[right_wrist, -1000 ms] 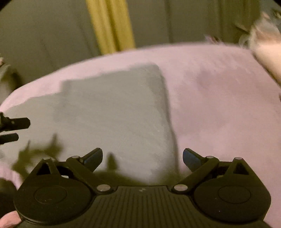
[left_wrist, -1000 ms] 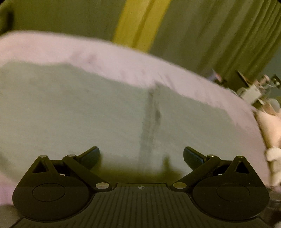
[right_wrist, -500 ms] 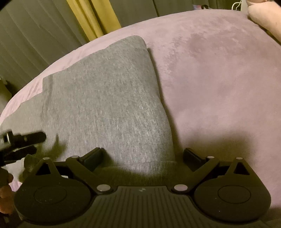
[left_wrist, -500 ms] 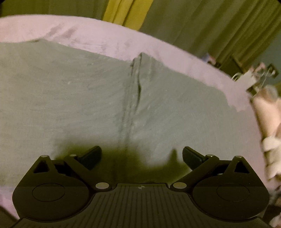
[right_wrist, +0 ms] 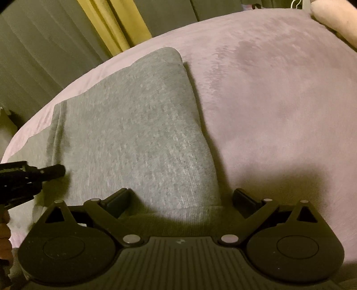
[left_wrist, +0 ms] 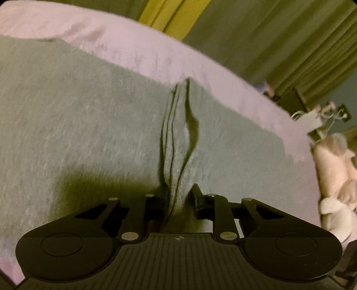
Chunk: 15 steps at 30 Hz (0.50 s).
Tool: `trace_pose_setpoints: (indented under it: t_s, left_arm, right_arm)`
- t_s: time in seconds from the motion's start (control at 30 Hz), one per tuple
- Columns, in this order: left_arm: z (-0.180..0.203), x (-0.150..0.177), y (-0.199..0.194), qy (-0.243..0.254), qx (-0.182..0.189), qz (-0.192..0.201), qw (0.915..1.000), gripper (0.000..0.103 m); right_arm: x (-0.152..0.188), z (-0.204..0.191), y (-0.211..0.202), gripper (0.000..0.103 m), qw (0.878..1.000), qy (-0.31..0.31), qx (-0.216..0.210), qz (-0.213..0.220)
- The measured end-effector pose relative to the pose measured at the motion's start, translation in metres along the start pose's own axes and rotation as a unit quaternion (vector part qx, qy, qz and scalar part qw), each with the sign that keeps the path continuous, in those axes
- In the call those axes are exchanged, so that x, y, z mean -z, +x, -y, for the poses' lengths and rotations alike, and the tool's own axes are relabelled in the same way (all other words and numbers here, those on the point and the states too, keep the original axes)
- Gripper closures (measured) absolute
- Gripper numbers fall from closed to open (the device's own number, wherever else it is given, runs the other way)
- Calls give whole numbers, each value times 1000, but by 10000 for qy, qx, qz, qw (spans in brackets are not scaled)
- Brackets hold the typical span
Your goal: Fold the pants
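Grey pants (left_wrist: 89, 125) lie spread on a pink bed cover (left_wrist: 133, 44). My left gripper (left_wrist: 178, 196) is shut on a pinched ridge of the grey fabric, and creases run away from its fingers toward the far edge. In the right wrist view the pants (right_wrist: 138, 138) show as a folded grey panel. My right gripper (right_wrist: 180, 200) stands open over their near edge, with the fabric's hem between the spread fingers and untouched by the pads. The left gripper (right_wrist: 51, 171) pokes in at that view's left edge, resting on the cloth.
The pink bed cover (right_wrist: 279, 100) stretches bare to the right of the pants. A pale plush toy (left_wrist: 334, 169) lies at the bed's right side, also seen as a plush toy (right_wrist: 332, 17) in the top right corner. Green curtains (left_wrist: 267, 33) and a yellow curtain (right_wrist: 111, 26) hang behind the bed.
My left gripper's jaws went from wide open to shut, bunching the grey fabric into a ridge. My right gripper sank closer to the pants' near edge and stayed open.
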<state>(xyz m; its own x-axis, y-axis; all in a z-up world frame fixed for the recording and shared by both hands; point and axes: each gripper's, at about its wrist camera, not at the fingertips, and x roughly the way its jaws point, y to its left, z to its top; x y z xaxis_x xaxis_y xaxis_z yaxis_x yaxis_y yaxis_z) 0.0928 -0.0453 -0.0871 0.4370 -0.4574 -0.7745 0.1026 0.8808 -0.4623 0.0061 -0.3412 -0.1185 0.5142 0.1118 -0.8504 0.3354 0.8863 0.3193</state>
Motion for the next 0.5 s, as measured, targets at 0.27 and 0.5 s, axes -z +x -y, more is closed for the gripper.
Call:
trace_pose_setpoints:
  t_s: [0.27, 0.5]
  left_arm:
    - [17, 0, -40, 482, -250, 711, 9960, 81]
    - [-14, 13, -16, 363, -924, 209, 9948, 67]
  right_arm:
    - [-6, 14, -7, 4, 9982, 486, -319, 116]
    - [-8, 7, -4, 4, 9995, 260, -171, 64]
